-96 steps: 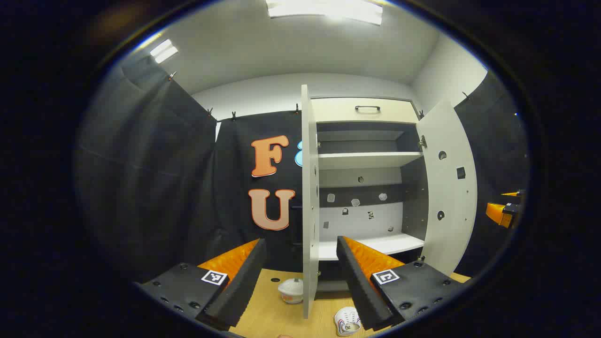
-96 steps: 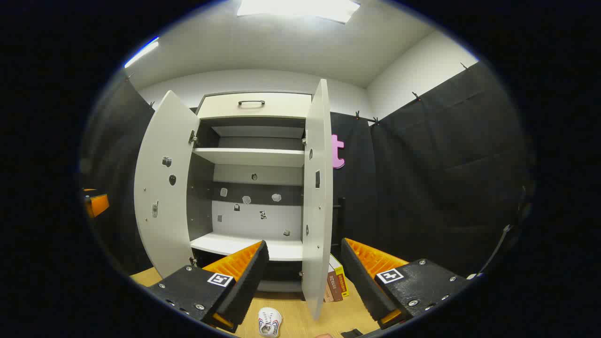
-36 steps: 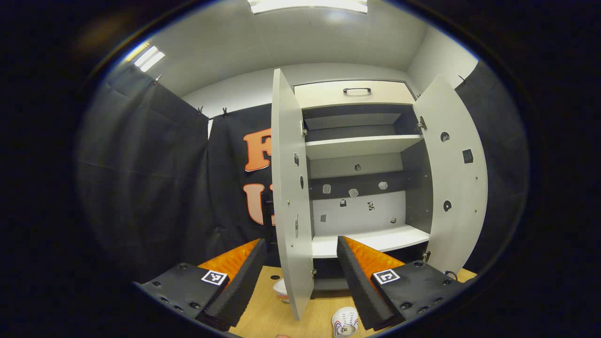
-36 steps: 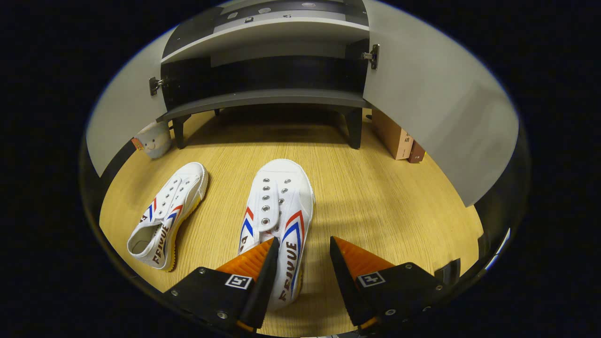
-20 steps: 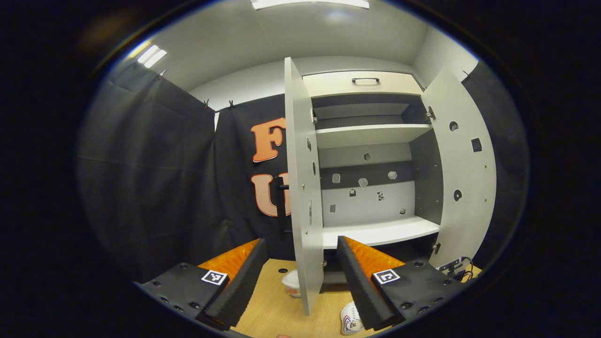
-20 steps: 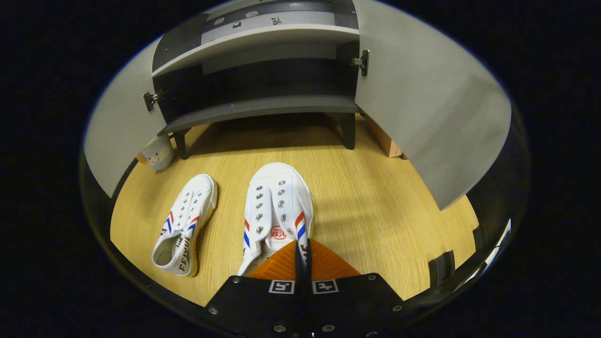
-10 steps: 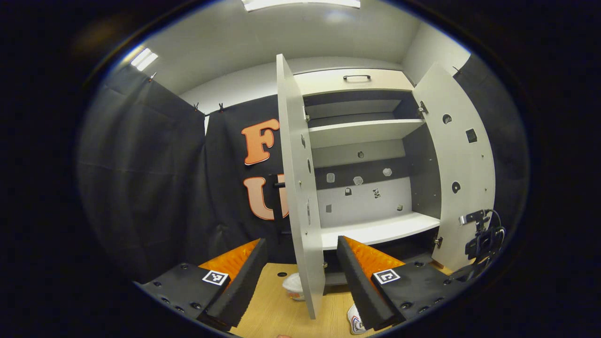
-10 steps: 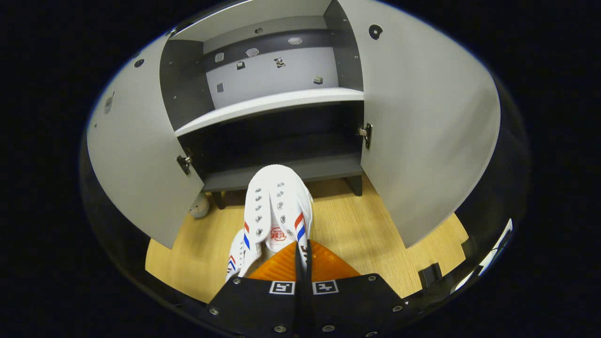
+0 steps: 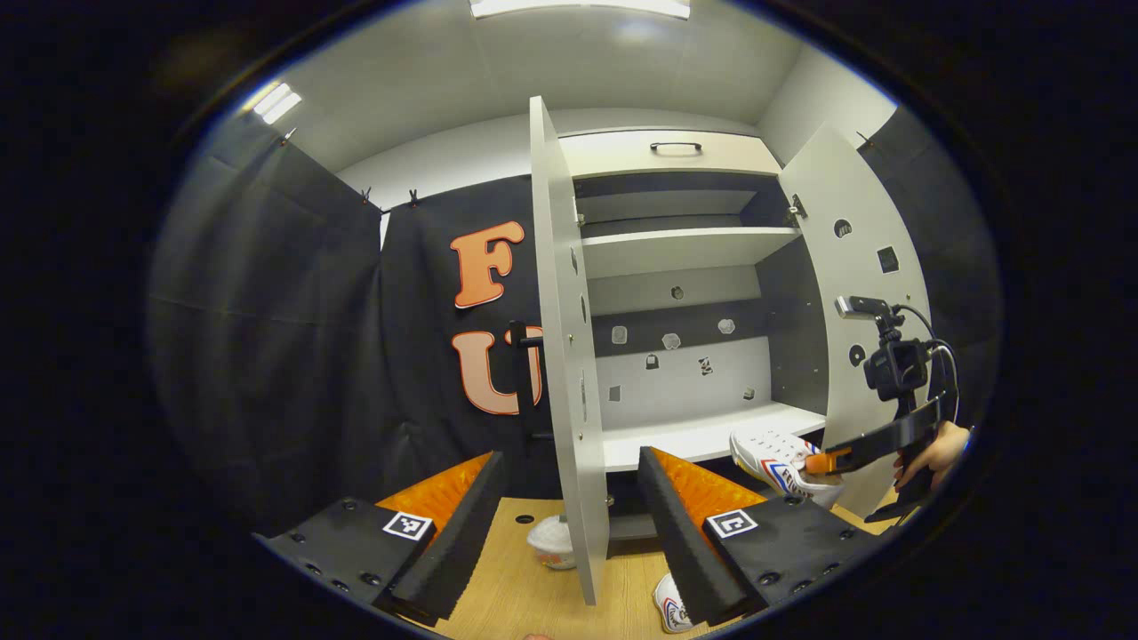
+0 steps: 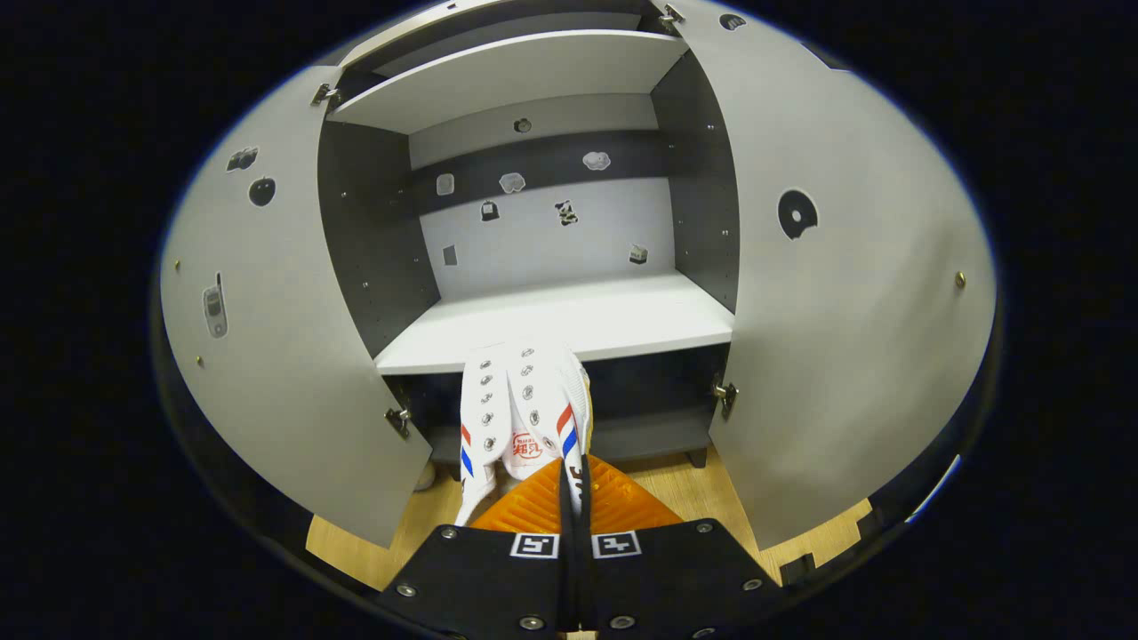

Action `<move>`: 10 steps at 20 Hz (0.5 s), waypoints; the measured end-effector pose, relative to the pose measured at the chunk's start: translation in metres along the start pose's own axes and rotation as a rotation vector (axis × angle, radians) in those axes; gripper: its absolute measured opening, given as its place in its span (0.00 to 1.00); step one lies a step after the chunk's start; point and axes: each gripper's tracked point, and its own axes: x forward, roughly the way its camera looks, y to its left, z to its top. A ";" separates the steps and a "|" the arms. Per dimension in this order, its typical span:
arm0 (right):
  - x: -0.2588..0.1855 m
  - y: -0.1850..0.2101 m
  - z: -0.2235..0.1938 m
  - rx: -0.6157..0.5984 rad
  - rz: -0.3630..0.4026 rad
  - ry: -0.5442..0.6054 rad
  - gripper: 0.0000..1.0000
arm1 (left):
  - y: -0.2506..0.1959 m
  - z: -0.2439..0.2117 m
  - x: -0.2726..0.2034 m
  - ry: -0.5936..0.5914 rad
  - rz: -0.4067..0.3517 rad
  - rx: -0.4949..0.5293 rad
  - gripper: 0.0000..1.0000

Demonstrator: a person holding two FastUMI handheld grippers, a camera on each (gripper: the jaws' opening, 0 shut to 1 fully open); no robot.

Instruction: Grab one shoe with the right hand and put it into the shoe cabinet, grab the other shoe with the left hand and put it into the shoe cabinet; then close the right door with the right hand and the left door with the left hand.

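1. right gripper view: the right gripper [image 10: 569,484] is clamped tight on a white sneaker [image 10: 520,409], its toe at the front edge of the shoe cabinet's [image 10: 569,231] white shelf [image 10: 622,316].
2. left gripper view: the left gripper [image 9: 569,511] gapes wide, holding nothing; the other sneaker [image 9: 669,613] lies on the wooden floor [image 9: 533,596].
3. both doors stand open.

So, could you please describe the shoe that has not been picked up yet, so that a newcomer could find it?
Start at the open shoe cabinet and follow its left door down to the wooden floor. The shoe on the floor lies just right of that door's bottom edge. Unlike the shoe in the right tool, nothing grips it.
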 end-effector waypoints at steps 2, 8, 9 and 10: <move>0.012 0.000 0.030 -0.002 -0.014 -0.038 0.00 | 0.000 -0.001 0.002 0.001 0.002 -0.003 0.96; 0.071 -0.020 0.114 0.009 -0.088 -0.114 0.00 | -0.005 -0.013 0.004 0.017 -0.008 -0.013 0.96; 0.084 -0.024 0.121 0.011 -0.099 -0.113 0.00 | -0.006 -0.015 0.004 0.022 -0.011 -0.014 0.96; 0.097 -0.027 0.130 0.017 -0.106 -0.108 0.00 | -0.007 -0.017 0.004 0.025 -0.013 -0.012 0.96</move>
